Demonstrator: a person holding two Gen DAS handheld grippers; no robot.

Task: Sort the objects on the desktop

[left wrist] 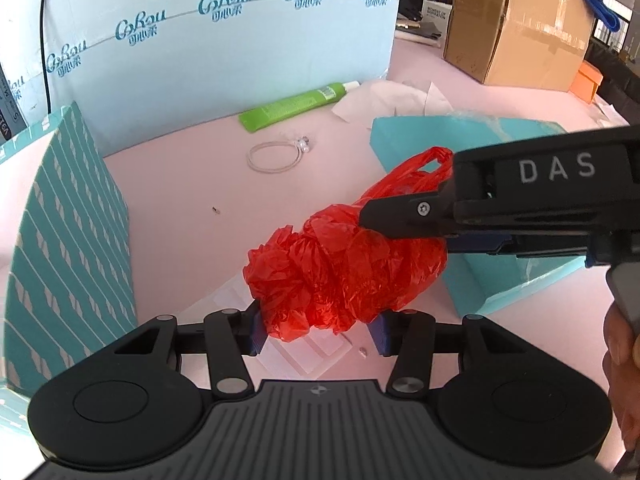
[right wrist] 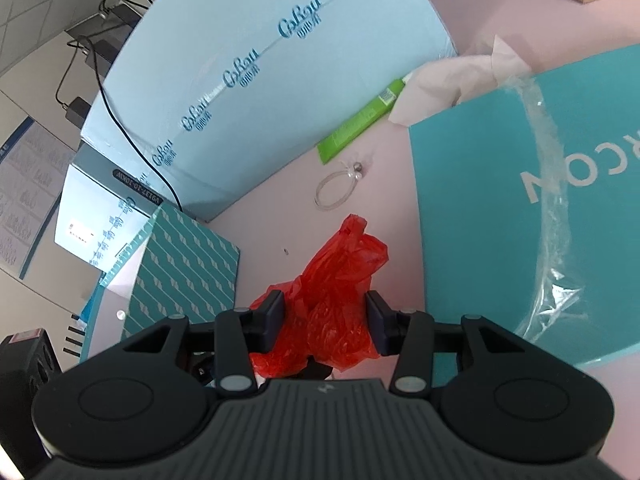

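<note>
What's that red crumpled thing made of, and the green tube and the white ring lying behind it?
Red bag: thin plastic film by the look, glossy, translucent, finely creased. Green tube: probably soft plastic with a smooth satin skin, printed label and flat crimped end. White loop: possibly elastic cord with pearl-like beads; too small to be sure.

**Black two-finger grippers with blue pads**

The left gripper has a matte black body, a ribbed grey centre plate, round caps, silver pivot pins and blue pads. The right gripper is built alike; its side carries white letters "DAS" and one silver screw.
</note>
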